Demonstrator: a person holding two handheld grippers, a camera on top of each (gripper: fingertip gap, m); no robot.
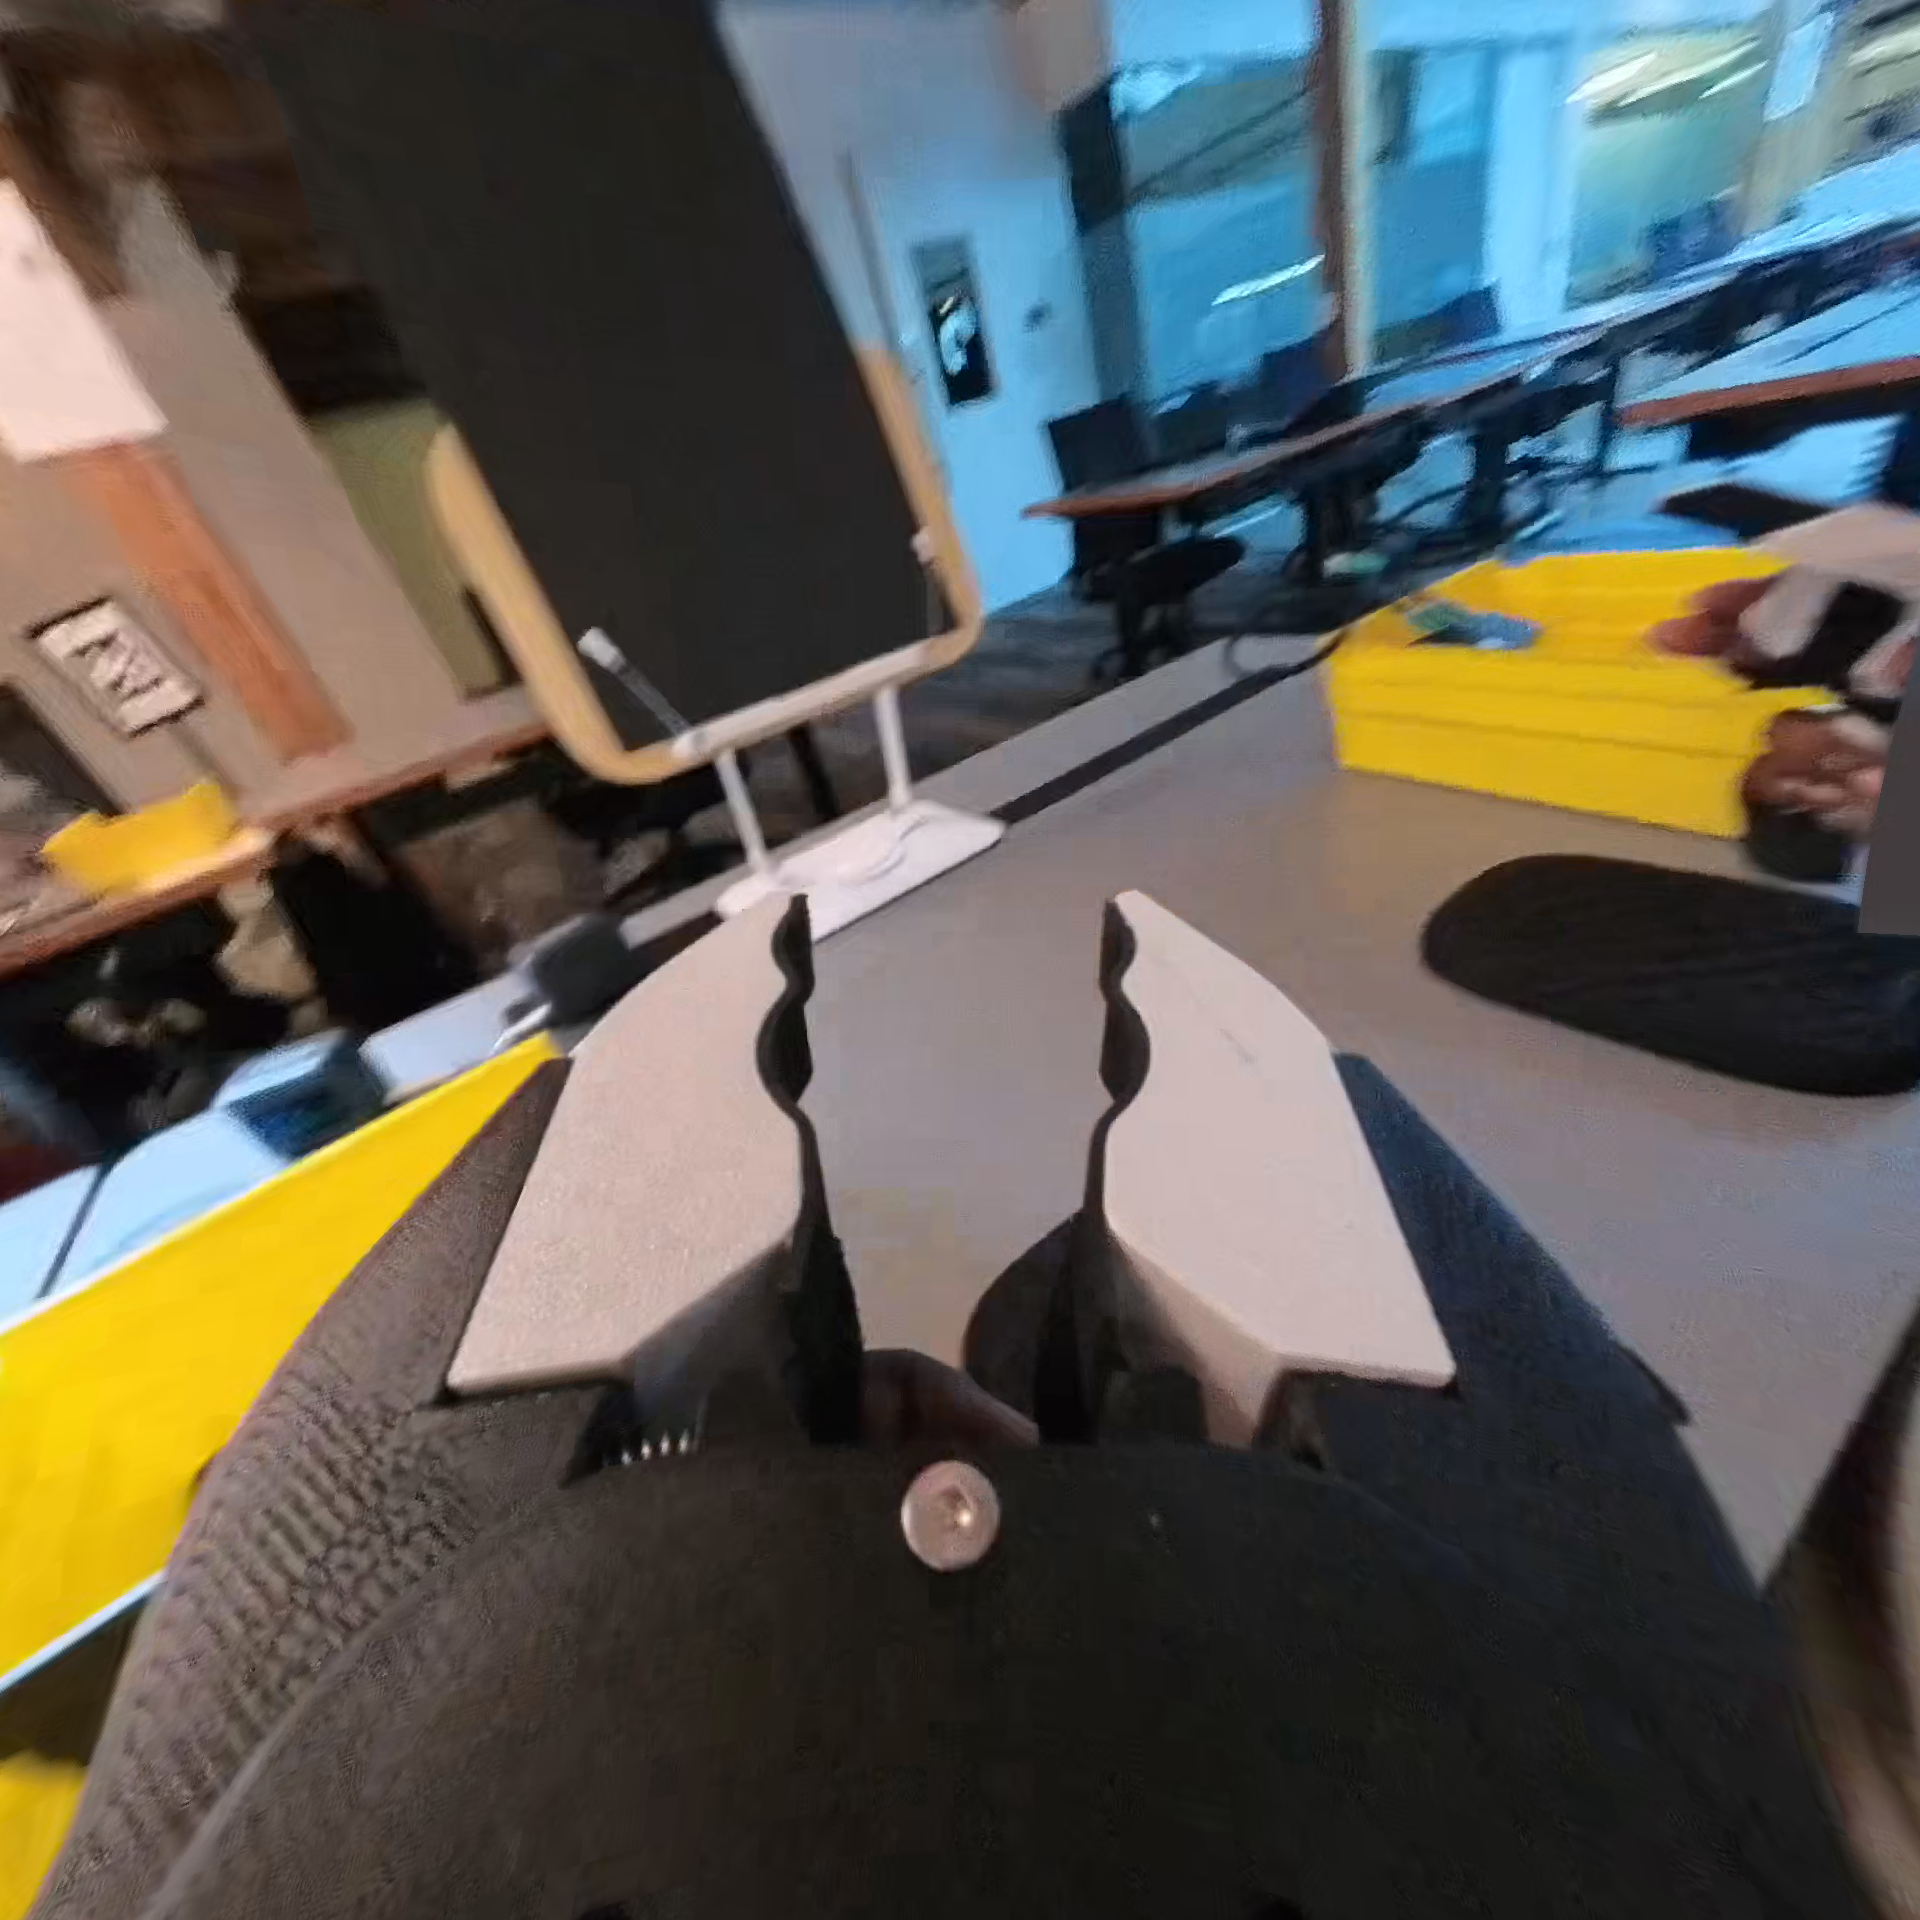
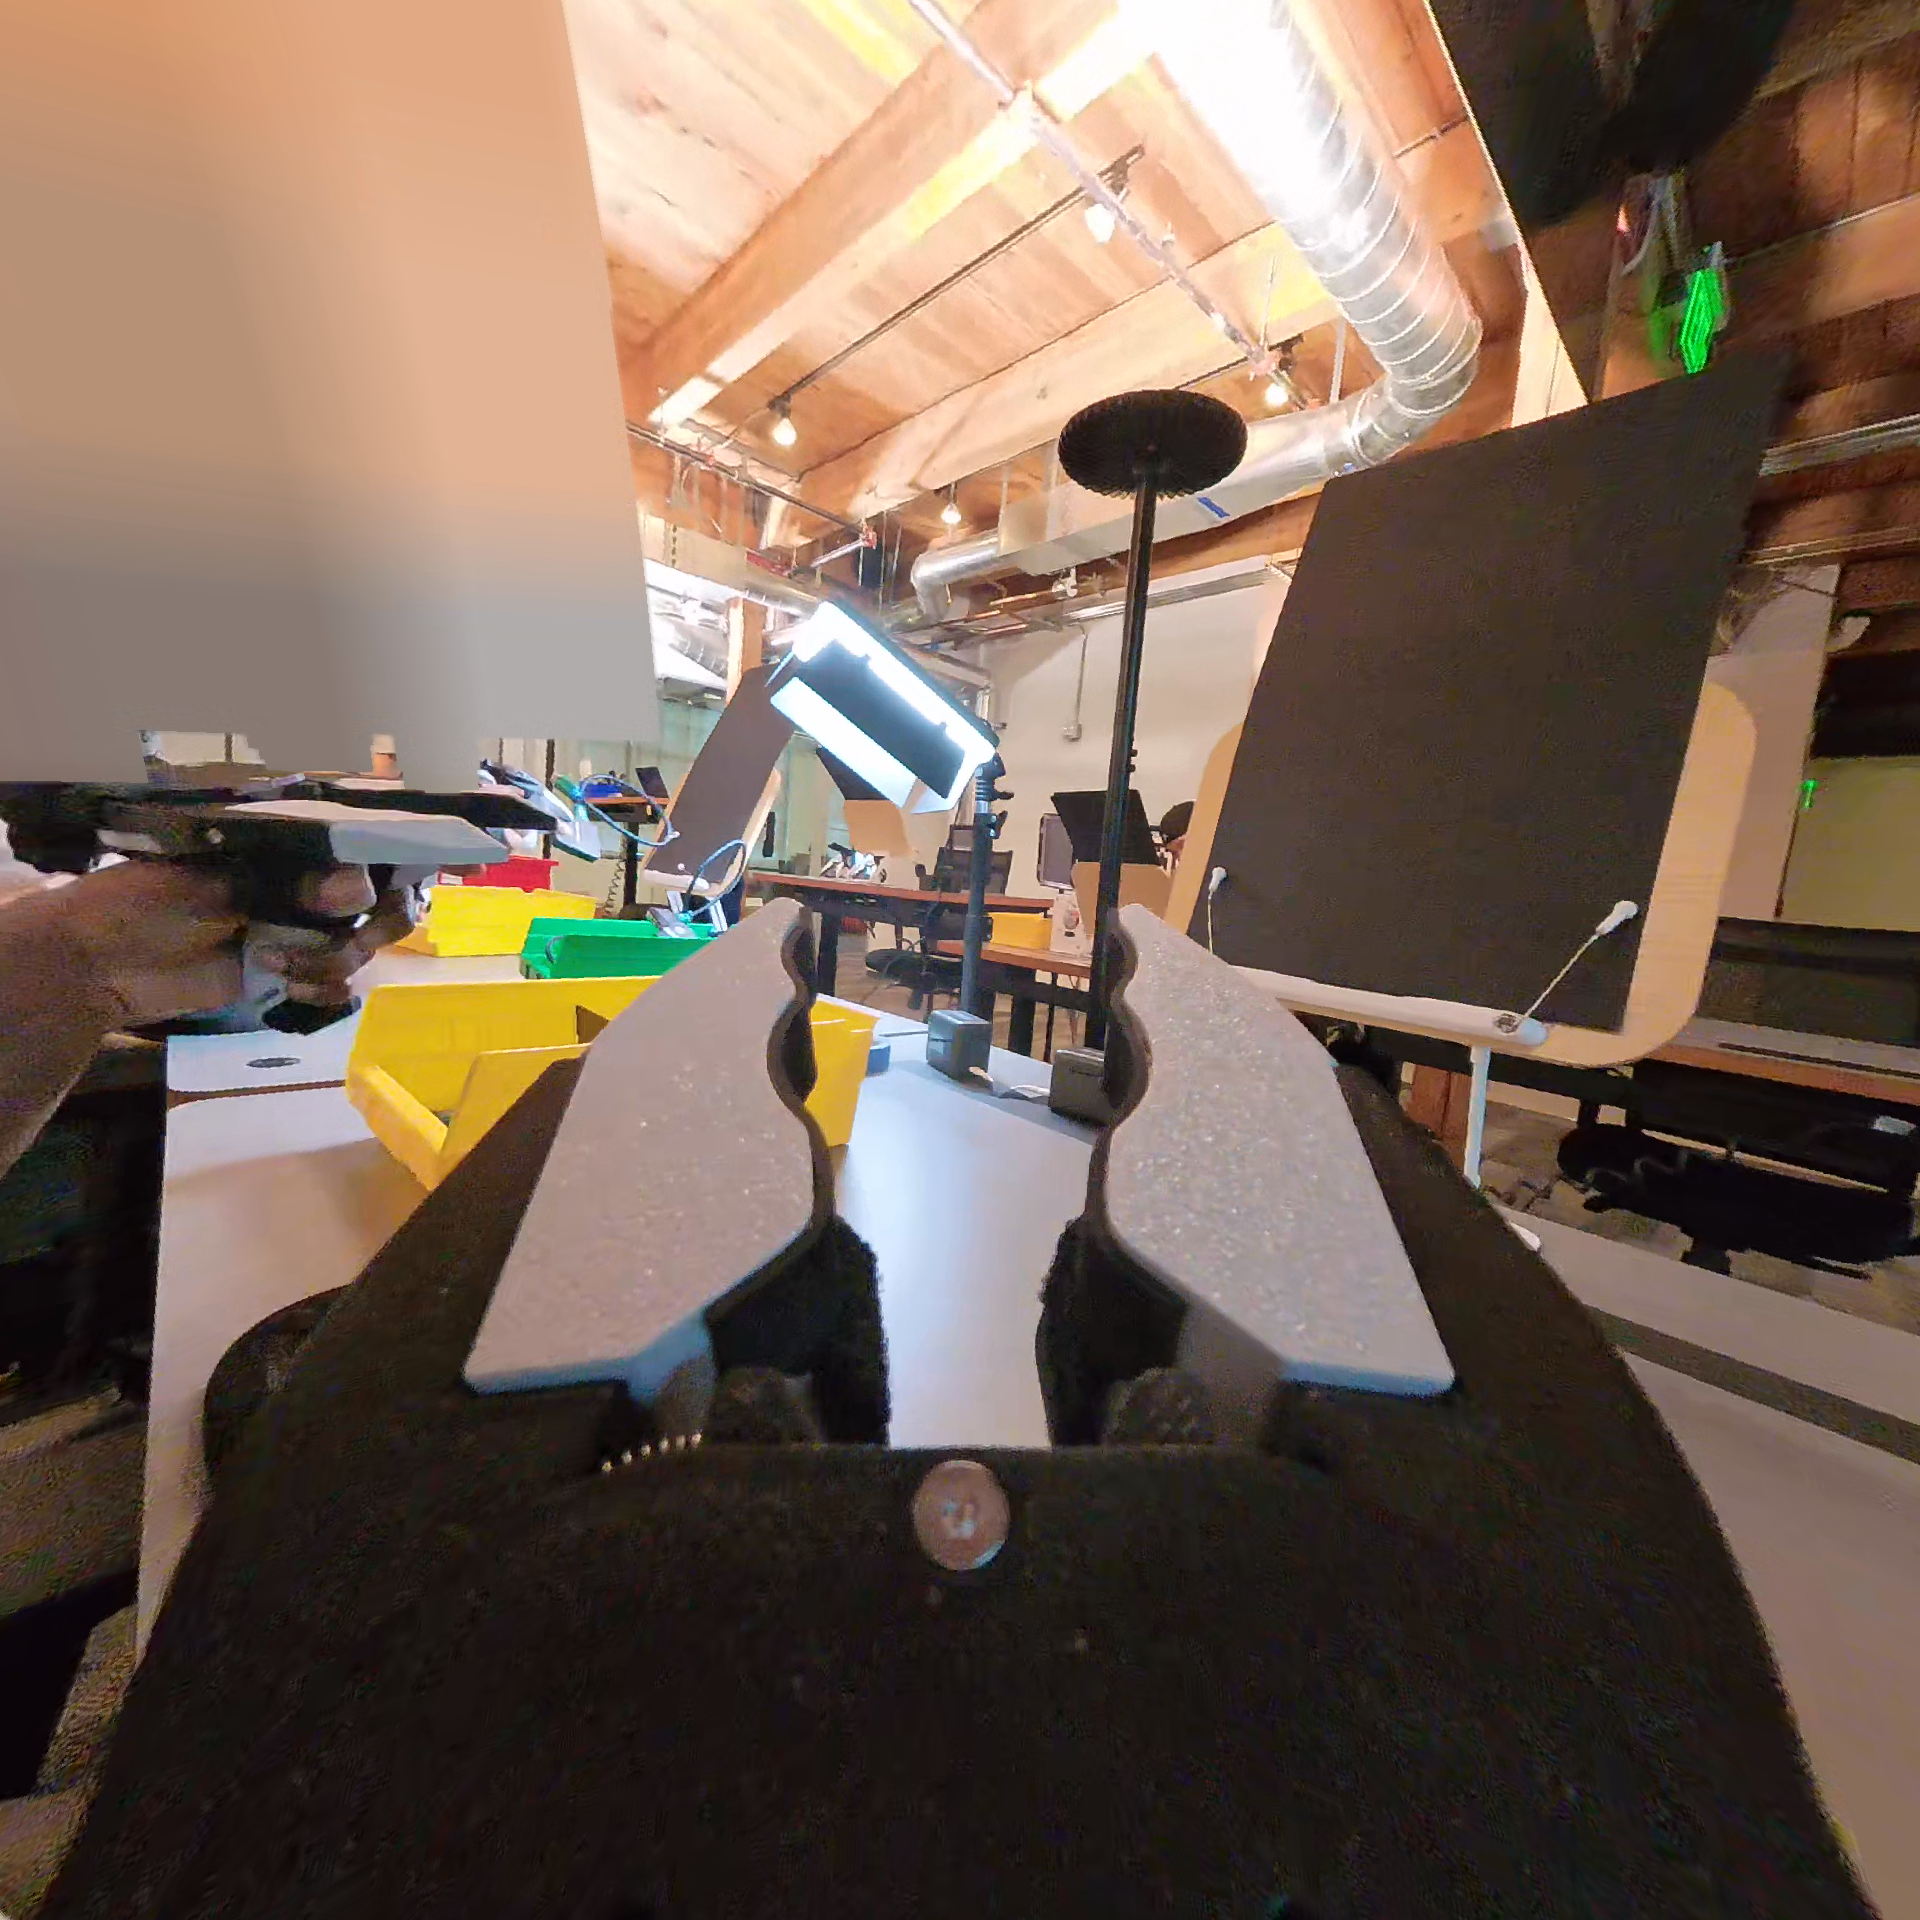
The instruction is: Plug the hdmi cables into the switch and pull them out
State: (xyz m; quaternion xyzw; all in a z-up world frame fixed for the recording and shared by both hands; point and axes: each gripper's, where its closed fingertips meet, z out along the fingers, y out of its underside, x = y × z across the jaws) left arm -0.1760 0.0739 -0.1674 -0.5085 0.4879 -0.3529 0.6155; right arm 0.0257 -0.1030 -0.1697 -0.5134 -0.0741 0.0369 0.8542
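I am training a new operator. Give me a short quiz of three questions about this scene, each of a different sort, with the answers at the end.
1. True or false: the left claw is holding a cable.
2. Multiple choice: in the right wrist view, what colour is the bin on the table closest to the right claw? A) red B) yellow C) blue
3. Fill in the missing word: in the left wrist view, the black board rests on a ____ stand.

Key
1. False: its jaws are apart with nothing between them.
2. B
3. white
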